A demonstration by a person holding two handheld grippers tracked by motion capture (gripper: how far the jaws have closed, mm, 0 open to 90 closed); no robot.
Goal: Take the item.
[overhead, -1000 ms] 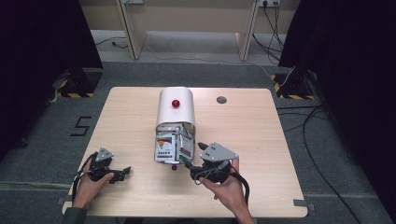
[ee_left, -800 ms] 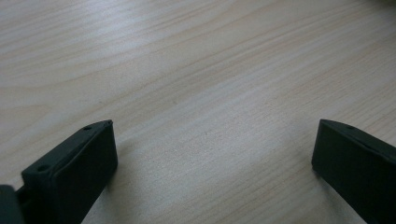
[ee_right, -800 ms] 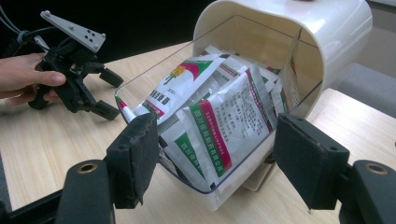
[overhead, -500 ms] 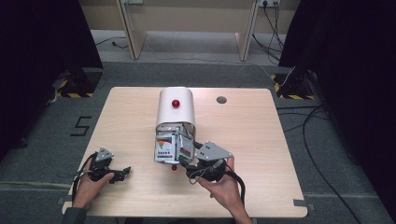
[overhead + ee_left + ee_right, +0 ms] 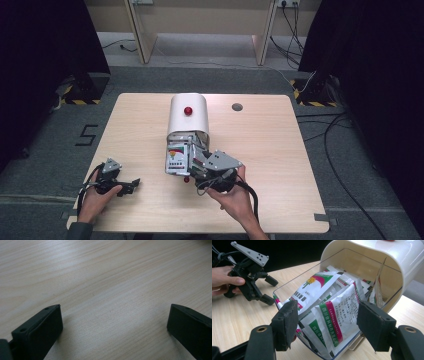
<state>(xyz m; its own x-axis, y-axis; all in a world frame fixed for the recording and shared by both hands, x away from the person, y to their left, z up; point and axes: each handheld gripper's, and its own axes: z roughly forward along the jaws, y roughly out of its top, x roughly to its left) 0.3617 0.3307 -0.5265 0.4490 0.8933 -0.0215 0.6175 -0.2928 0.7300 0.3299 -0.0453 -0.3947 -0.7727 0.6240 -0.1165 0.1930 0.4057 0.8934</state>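
Closing in since a second ago, your right gripper (image 5: 327, 322) brings its spread jaws astride the sachets (image 5: 329, 312) in the clear drawer (image 5: 287, 288) at mid-table, likely to pick one; your left gripper (image 5: 112, 325) rests agape near the table (image 5: 280, 145) edge.

Packets (image 5: 329, 315) in drawer (image 5: 179, 159) before container (image 5: 188, 116) mid-table (image 5: 270, 145), left claw (image 5: 131, 185) well left
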